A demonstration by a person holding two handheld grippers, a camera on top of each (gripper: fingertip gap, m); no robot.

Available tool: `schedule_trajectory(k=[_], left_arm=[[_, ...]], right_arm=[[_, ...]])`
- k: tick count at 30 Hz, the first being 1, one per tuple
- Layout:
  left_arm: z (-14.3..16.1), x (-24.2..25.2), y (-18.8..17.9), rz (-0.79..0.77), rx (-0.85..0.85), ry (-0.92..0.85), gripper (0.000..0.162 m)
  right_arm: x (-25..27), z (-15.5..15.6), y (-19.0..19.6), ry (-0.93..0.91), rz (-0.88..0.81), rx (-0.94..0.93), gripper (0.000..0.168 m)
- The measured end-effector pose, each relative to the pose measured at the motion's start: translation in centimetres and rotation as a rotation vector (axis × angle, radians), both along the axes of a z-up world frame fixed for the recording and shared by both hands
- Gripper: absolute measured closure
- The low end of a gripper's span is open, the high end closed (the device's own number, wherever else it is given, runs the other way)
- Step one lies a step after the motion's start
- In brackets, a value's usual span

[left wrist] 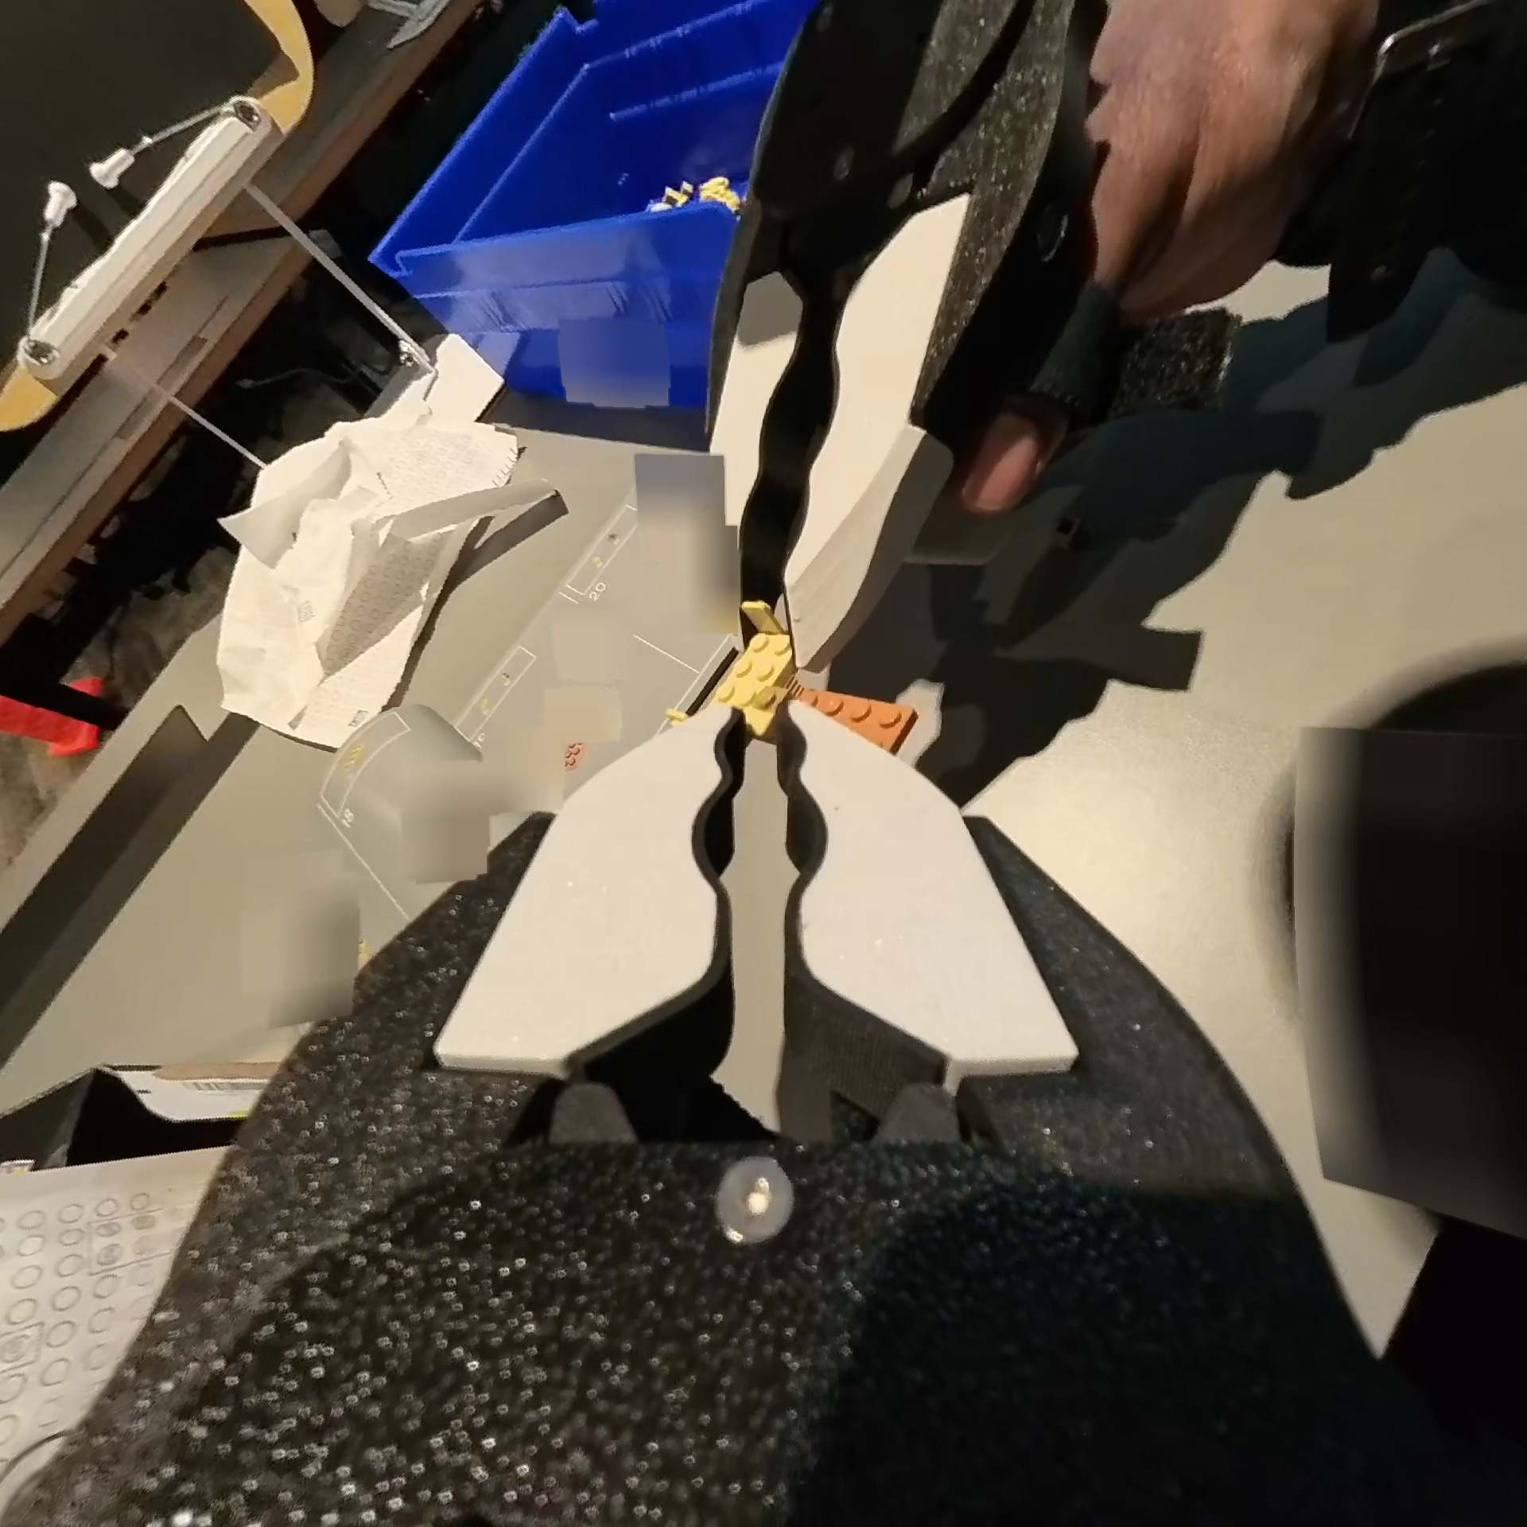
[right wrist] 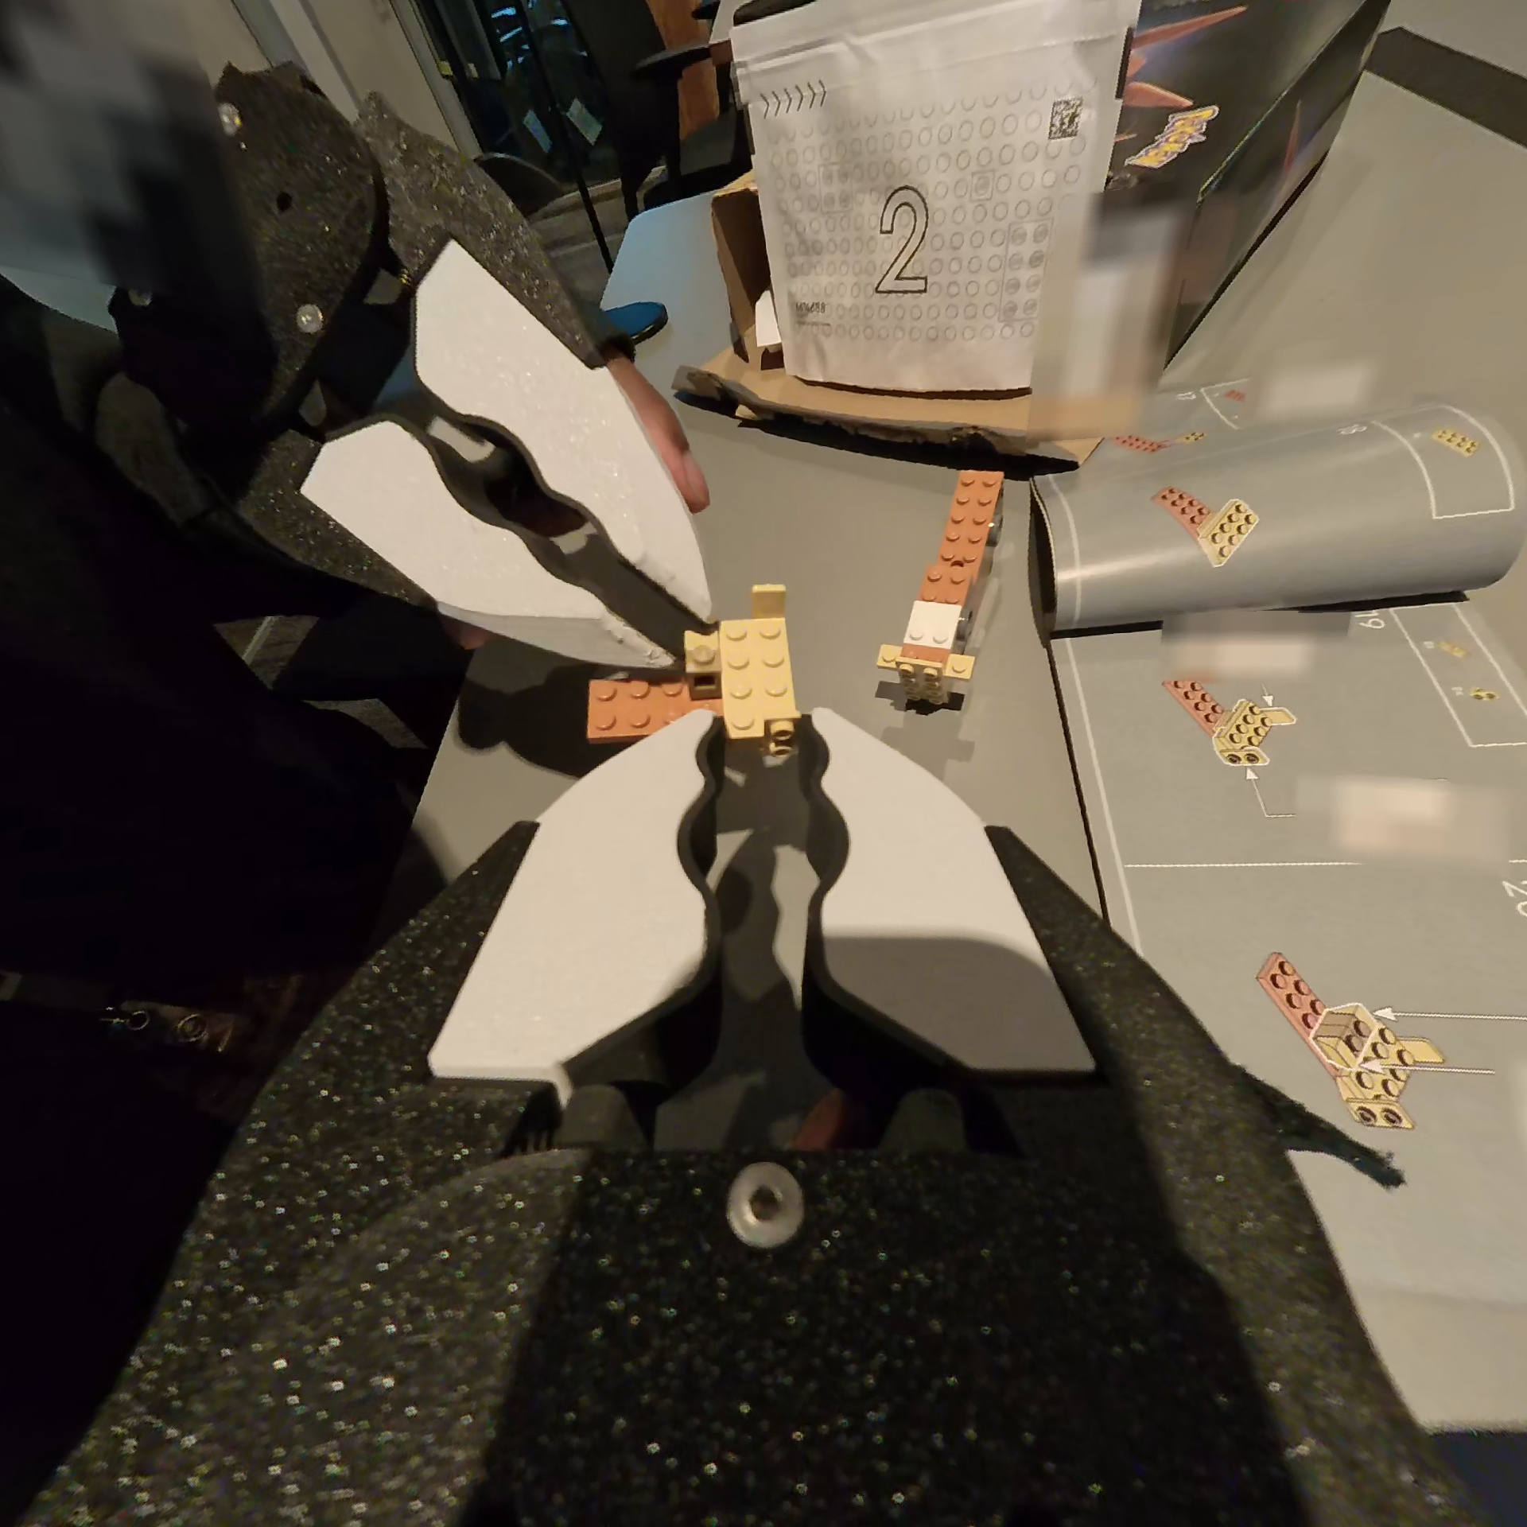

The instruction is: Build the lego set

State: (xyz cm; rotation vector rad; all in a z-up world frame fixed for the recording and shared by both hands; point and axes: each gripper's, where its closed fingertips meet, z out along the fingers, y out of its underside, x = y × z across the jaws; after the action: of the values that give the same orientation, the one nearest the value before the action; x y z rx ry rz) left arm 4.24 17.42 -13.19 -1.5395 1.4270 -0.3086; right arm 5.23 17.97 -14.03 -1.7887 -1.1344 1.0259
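A small tan lego assembly (right wrist: pixel 756 669) sits over one end of a brown plate (right wrist: pixel 632 702) on the grey table. My right gripper (right wrist: pixel 764 727) is closed around its near end, where a small tan piece (right wrist: pixel 777 738) sticks out. My left gripper (right wrist: pixel 690 649) comes in from the left and pinches a small tan 1x1 piece (right wrist: pixel 702 658) on the assembly's side. In the left wrist view, my left gripper (left wrist: pixel 764 727) is shut on the tan assembly (left wrist: pixel 764 673). The right gripper (left wrist: pixel 777 616) meets it from above, and the brown plate (left wrist: pixel 863 715) shows behind.
A second brown, white and tan build (right wrist: pixel 942 611) lies to the right. The open instruction sheet (right wrist: pixel 1322 826) covers the right side. A white numbered bag (right wrist: pixel 909 206) stands on torn cardboard behind. A blue bin (left wrist: pixel 578 215) and crumpled white paper (left wrist: pixel 355 562) lie beyond. Left and right tips are no more than a few centimetres apart.
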Motion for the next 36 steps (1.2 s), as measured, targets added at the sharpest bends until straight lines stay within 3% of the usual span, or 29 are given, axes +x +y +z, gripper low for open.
schedule_trajectory(k=[16,28,36], left_arm=[[0.0,0.3,0.2,-0.024,0.055,0.049,0.156],[-4.6,1.0,-1.1,-0.138,0.096,0.220,0.156],[-4.9,0.8,-0.8,-0.108,0.052,0.200,0.156]], right_arm=[[0.5,0.3,0.3,-0.072,-0.059,0.126,0.152],[0.9,-3.9,-0.8,-0.264,-0.075,0.146,0.152],[0.9,-3.4,-0.7,-0.243,-0.082,0.171,0.152]])
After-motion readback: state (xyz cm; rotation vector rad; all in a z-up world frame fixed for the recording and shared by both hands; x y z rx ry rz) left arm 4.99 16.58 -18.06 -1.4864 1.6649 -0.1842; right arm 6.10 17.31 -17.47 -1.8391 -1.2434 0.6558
